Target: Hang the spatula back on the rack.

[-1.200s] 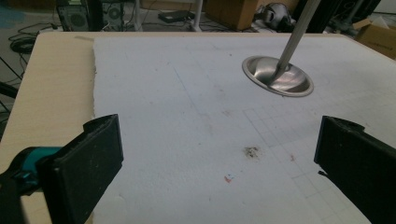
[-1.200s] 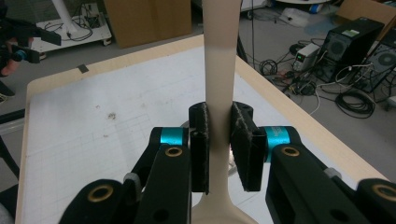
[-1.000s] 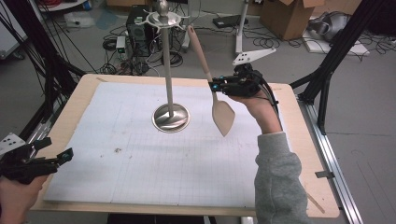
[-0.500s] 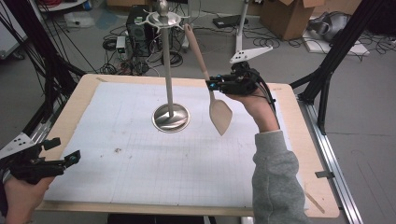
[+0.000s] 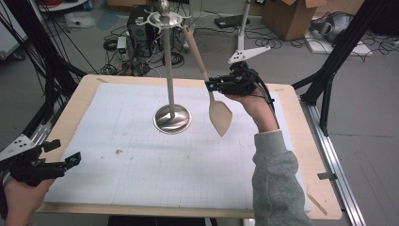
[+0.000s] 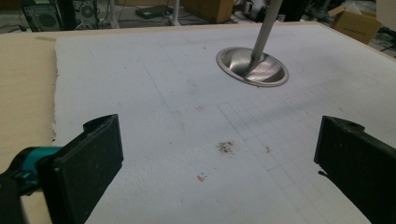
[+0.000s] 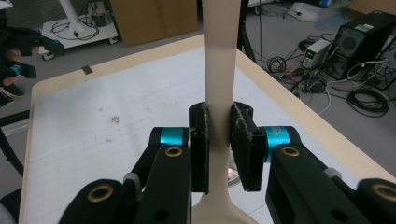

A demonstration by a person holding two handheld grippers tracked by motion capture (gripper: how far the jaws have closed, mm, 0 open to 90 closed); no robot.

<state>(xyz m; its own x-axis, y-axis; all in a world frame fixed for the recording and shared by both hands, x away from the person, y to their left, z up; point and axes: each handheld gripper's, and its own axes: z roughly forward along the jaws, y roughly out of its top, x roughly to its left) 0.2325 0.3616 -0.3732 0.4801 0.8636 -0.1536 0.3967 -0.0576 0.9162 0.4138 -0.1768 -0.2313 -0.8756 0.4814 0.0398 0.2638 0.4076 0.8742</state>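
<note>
Two hand-held grippers show from above: the right hand-held gripper [image 5: 210, 86] pinches a wooden spatula [image 5: 219, 116] beside the metal stand [image 5: 170, 115], above the desk [image 5: 291, 150]. Left gripper view: the left hand-held gripper [image 6: 219, 163] is spread, empty. Right gripper view: both pads press the spatula's handle.

**Spatula held beside the stand**

A pale beige spatula [image 5: 220, 117] hangs in the air, blade down and handle slanting up toward the hooked top of a slim metal stand [image 5: 170, 70]. The stand is upright, its round base on the white mat. Spatula and pole are apart.
</note>
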